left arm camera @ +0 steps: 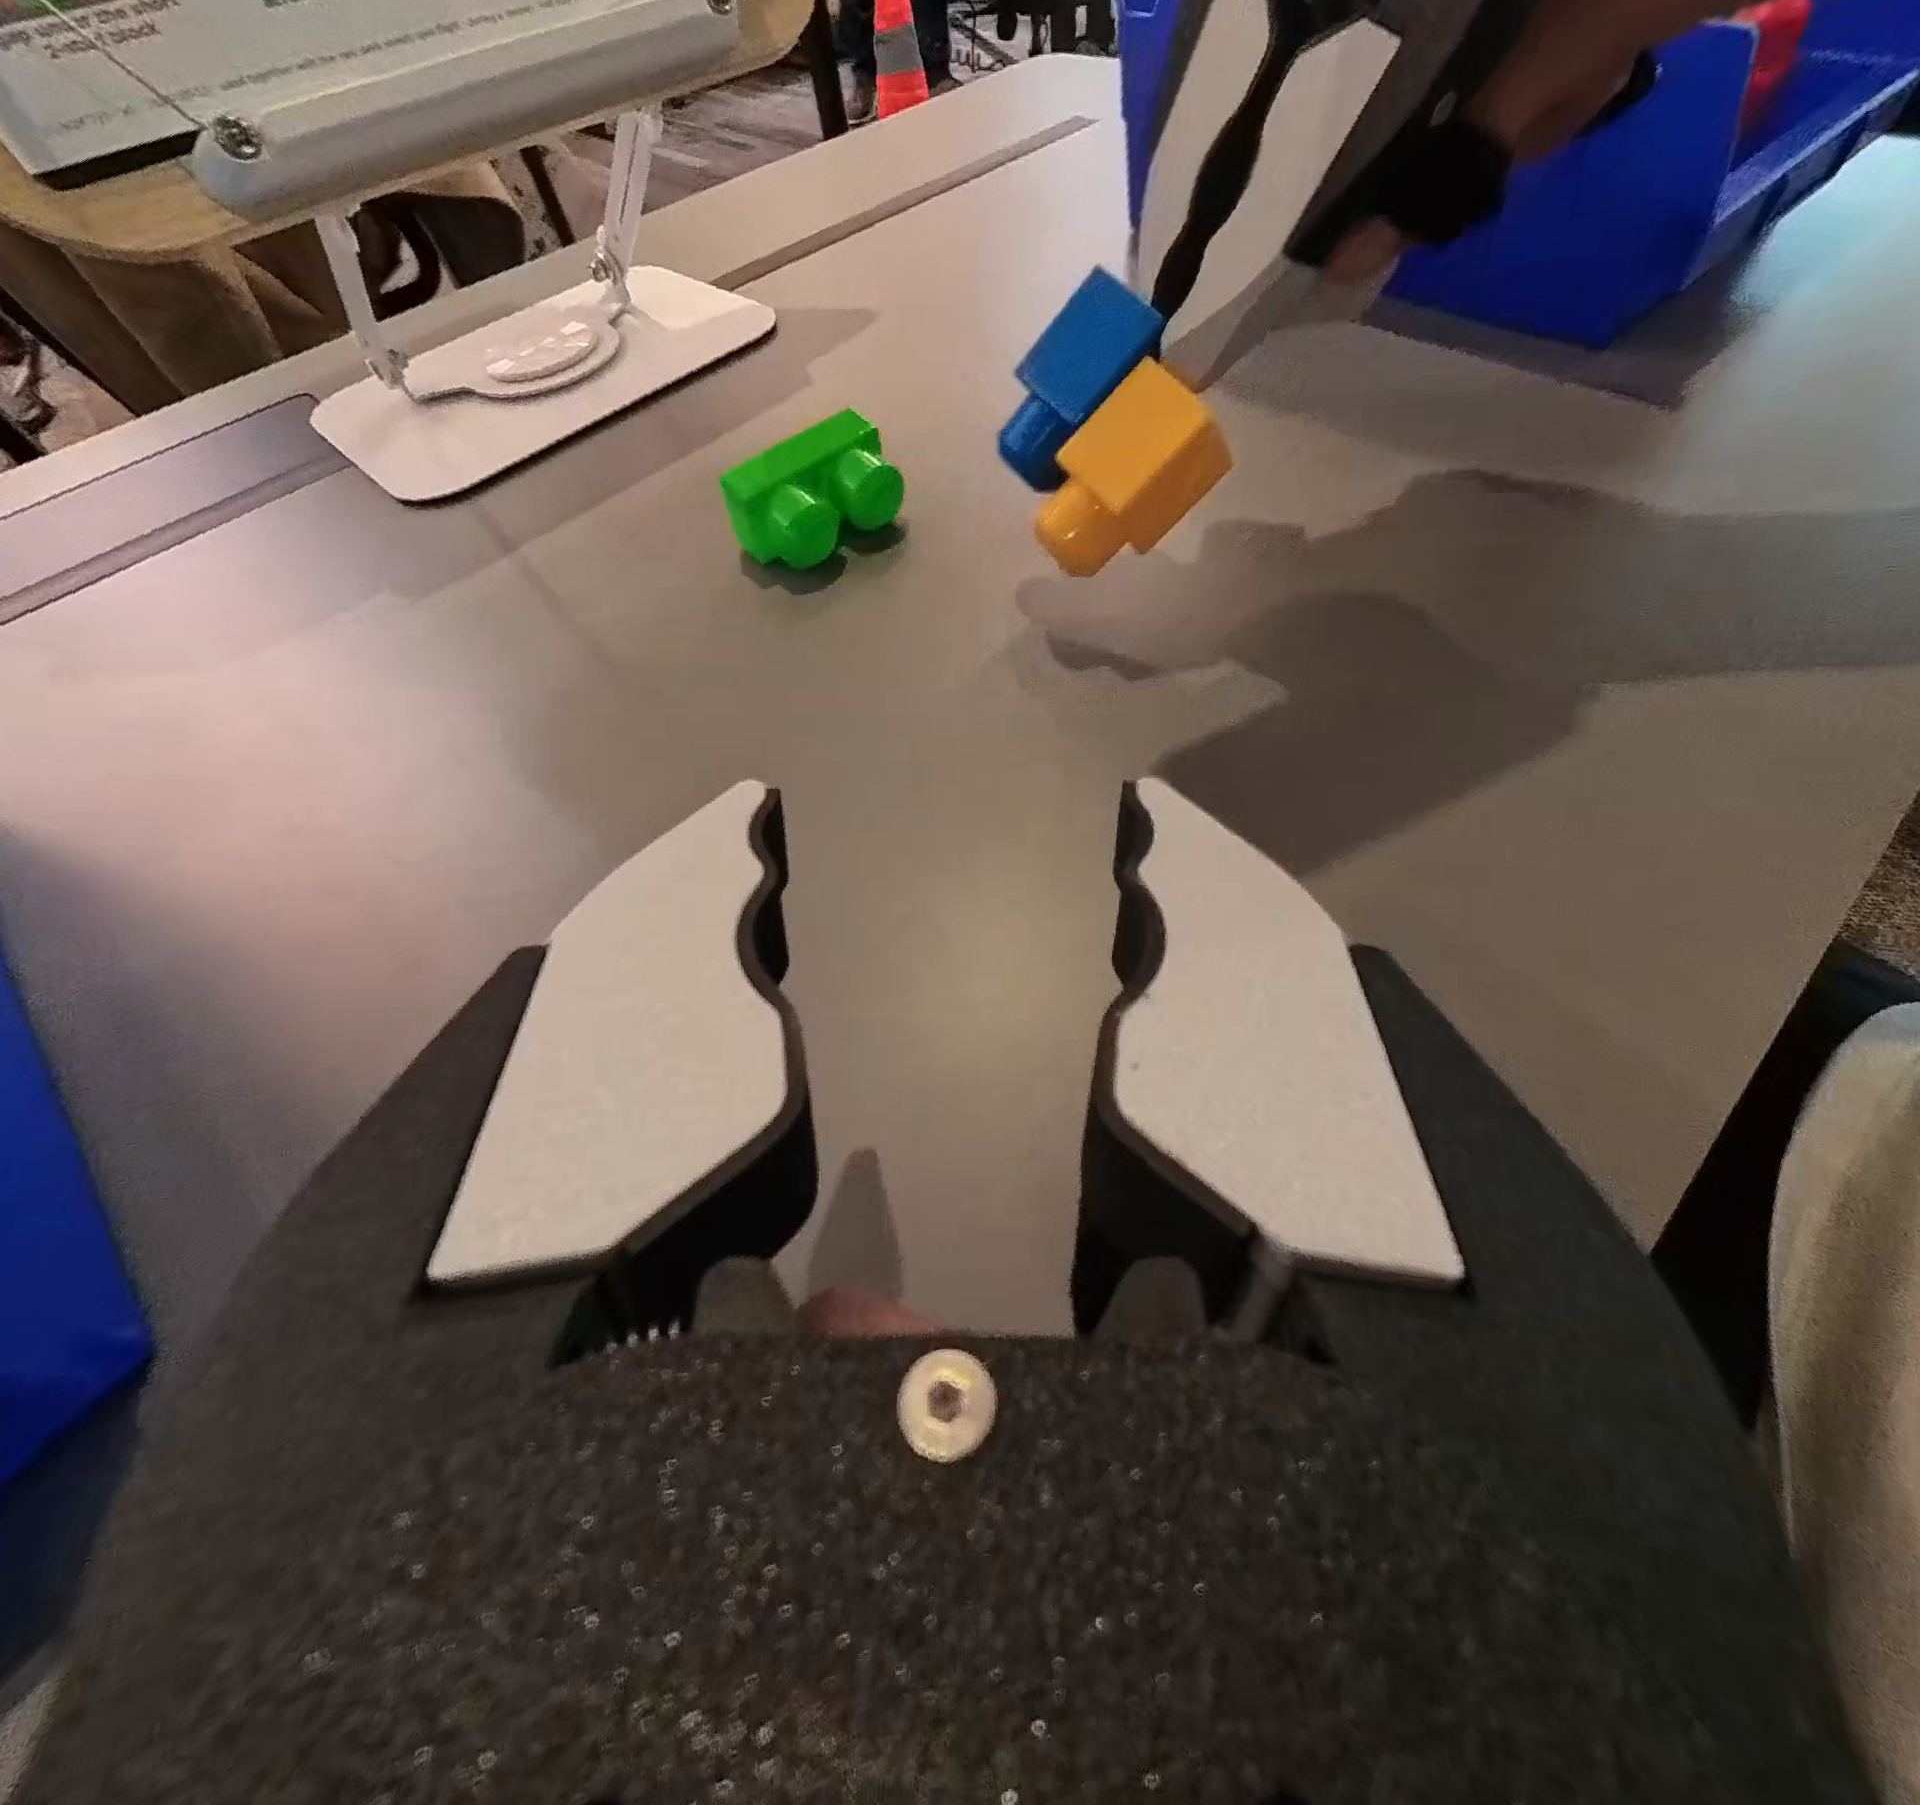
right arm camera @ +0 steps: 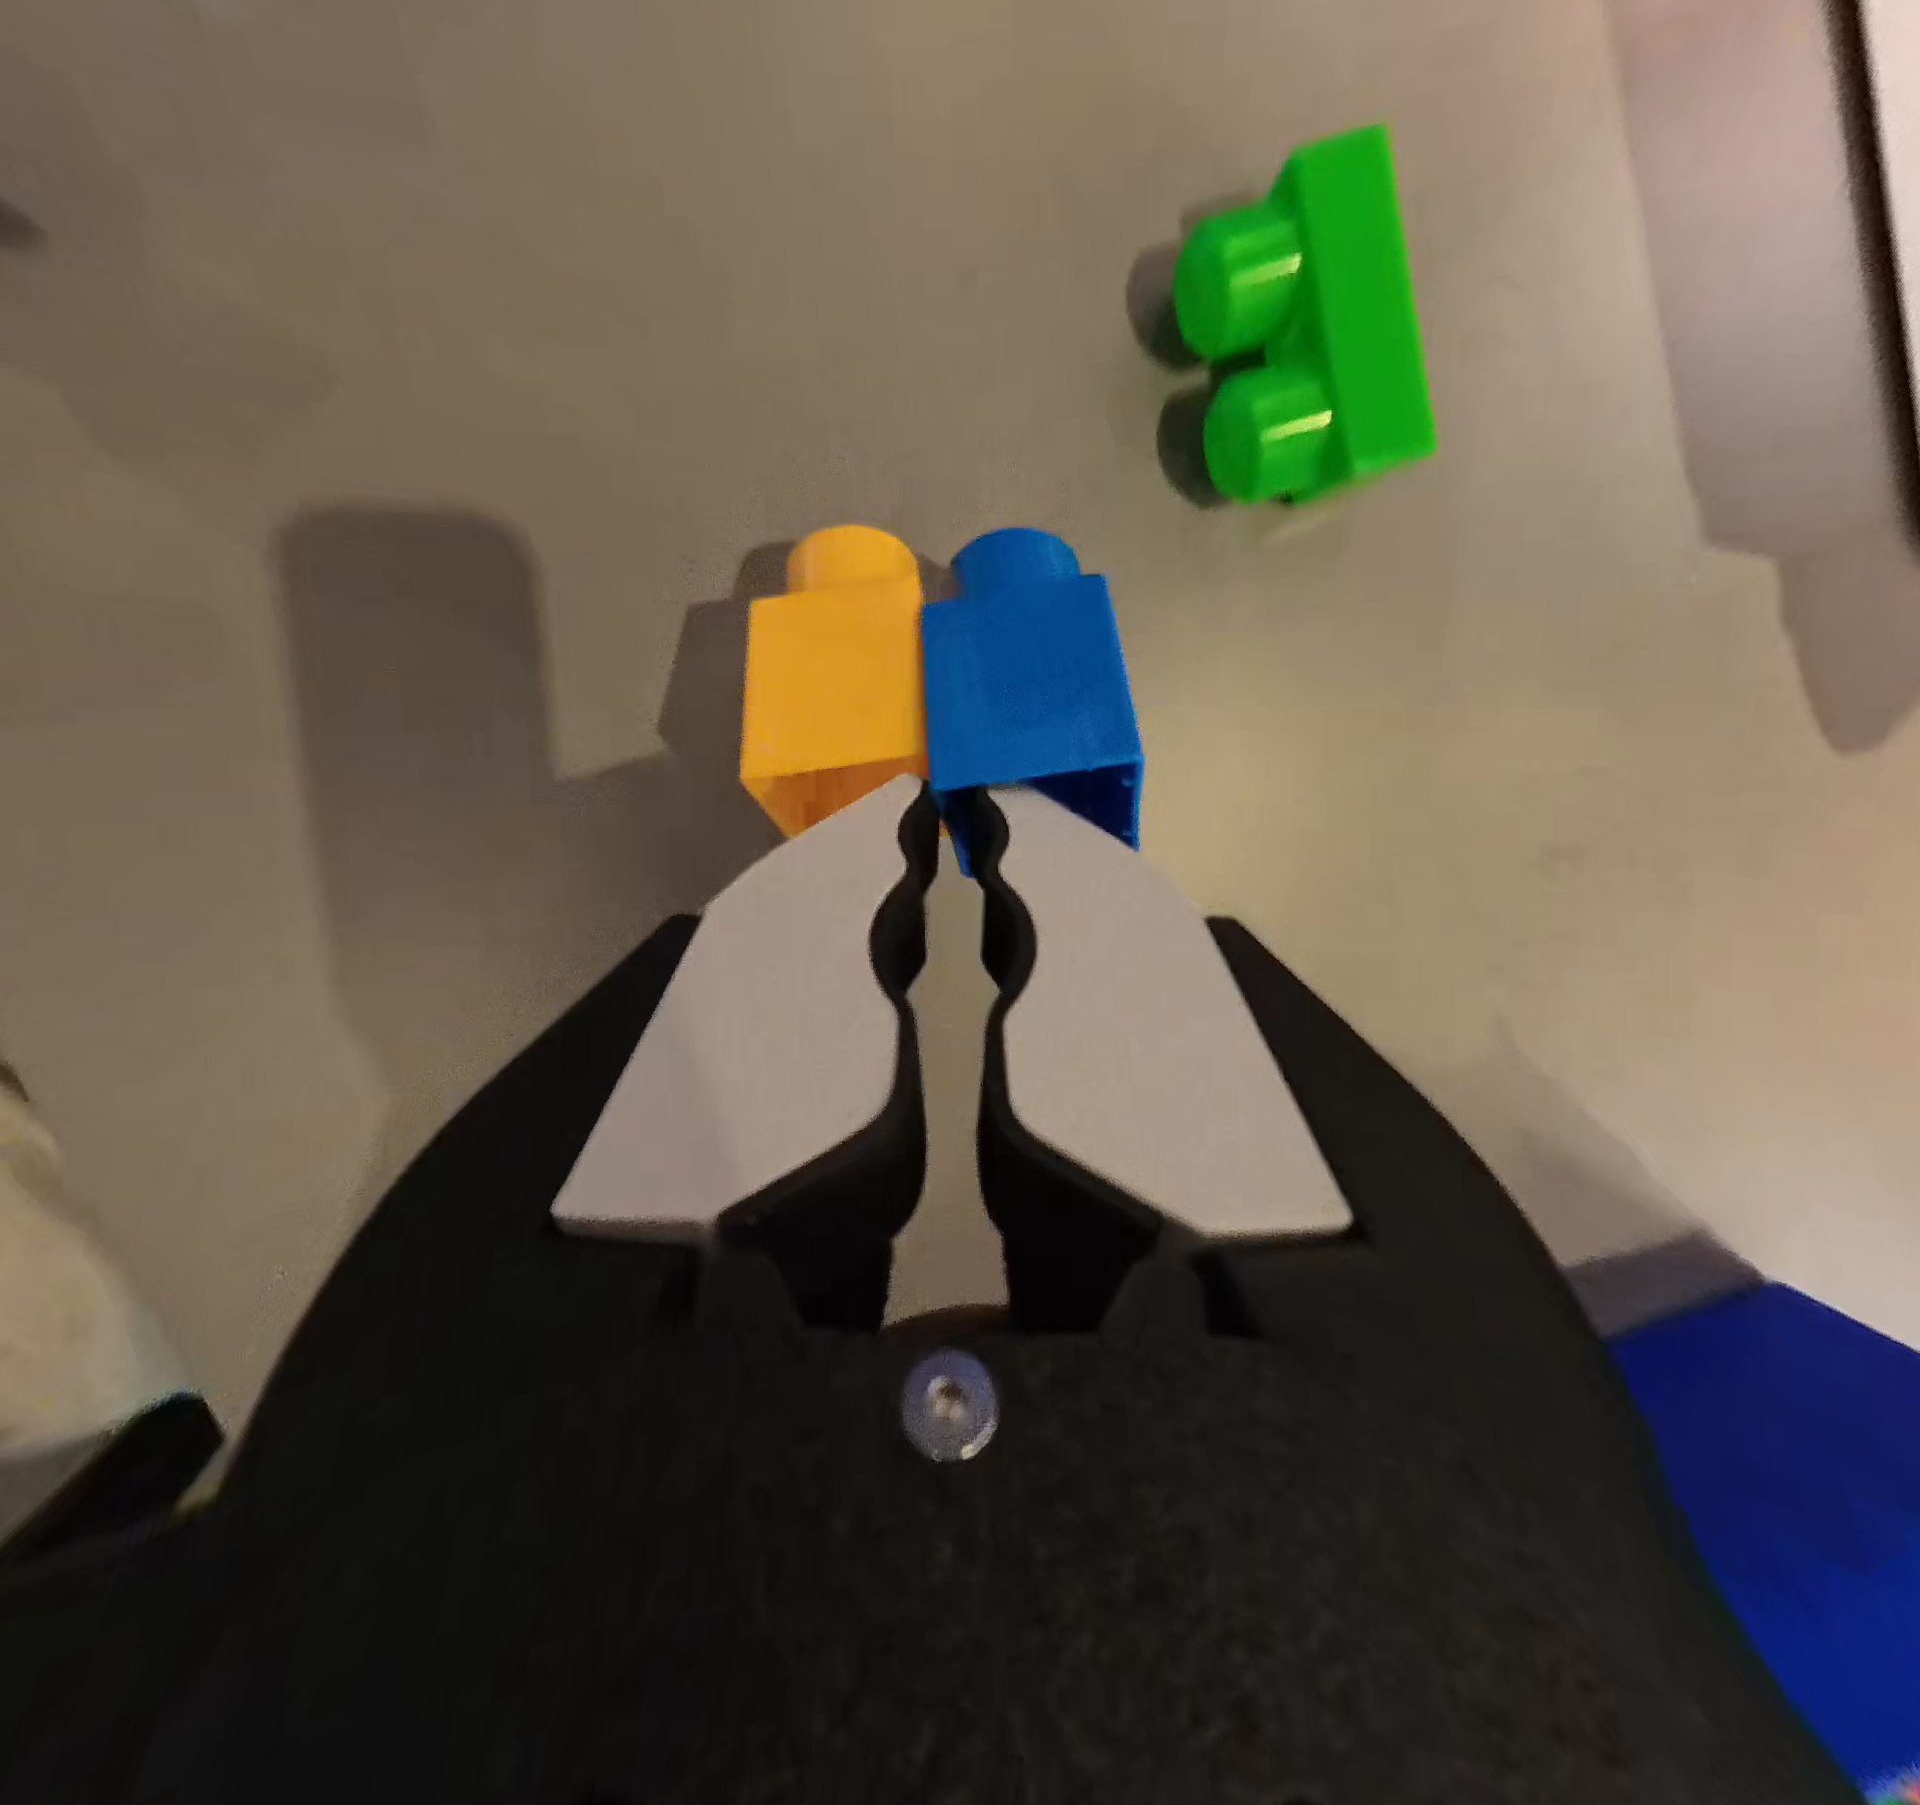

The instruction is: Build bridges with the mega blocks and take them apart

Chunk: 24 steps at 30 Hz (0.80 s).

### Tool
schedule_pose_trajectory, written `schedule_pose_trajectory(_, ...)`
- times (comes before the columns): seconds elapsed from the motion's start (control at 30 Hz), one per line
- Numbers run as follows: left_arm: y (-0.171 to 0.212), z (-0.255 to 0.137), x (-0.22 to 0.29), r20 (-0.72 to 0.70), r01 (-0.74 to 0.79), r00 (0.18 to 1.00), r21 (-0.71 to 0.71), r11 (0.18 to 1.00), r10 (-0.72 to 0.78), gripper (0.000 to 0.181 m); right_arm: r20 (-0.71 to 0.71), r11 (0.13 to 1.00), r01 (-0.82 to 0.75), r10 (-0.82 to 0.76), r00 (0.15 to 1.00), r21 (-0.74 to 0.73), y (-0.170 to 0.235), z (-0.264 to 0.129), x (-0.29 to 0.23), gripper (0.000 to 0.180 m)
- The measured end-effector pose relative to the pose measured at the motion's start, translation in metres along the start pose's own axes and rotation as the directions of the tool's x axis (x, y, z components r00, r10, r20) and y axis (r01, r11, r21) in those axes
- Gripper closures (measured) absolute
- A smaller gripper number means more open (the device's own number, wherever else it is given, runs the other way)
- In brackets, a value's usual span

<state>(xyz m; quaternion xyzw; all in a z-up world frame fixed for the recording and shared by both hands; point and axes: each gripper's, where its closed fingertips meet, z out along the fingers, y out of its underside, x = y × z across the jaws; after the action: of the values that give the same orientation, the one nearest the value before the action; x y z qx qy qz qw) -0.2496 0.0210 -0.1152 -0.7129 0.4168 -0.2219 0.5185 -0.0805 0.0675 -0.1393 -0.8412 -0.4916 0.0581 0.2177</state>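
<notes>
Grey bench [left arm camera: 312,716]: right tongs [right arm camera: 951,810] pinch blue block [right arm camera: 1023,685] and yellow block [right arm camera: 831,690] by thin walls, may slip; left tongs [left arm camera: 951,810] released.

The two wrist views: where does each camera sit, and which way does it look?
Left wrist view: on the left gripper, open, looking across the table at the green block and the right gripper; a hand shows there.
Right wrist view: on the right gripper, looking down at the table, its fingers pinching the blue block and the yellow block.
Shared: all three blocks, blue bin.
</notes>
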Motion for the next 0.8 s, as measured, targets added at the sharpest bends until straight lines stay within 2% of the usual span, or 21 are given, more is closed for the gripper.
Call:
schedule_pose_trajectory(0.1, -0.001, 0.001, 0.002, 0.002, -0.015, 1.000, -0.001, 1.000, 0.015, 0.120, 0.012, 0.994, 0.034, -0.033, 0.999, -0.101, 0.017, -0.003, 0.003, 0.174)
schedule_pose_trajectory(0.17, 0.000, 0.001, 0.003, 0.000, -0.014, 1.000, -0.004, 1.000, 0.014, 0.120, 0.034, 0.992, 0.051, -0.048, 0.998, -0.114, 0.020, 0.000, 0.002, 0.174)
schedule_pose_trajectory(0.53, 0.008, 0.001, -0.004, -0.001, 0.014, 1.000, -0.025, 1.000, -0.014, 0.121, 0.148, 0.972, -0.168, 0.145, 0.978, 0.162, 0.013, 0.031, -0.010, 0.174)
schedule_pose_trajectory(0.8, 0.010, 0.006, 0.001, -0.009, -0.004, 1.000, -0.039, 0.999, 0.003, 0.120, 0.267, 0.932, -0.279, 0.215, 0.939, 0.233, 0.012, 0.034, -0.016, 0.172)
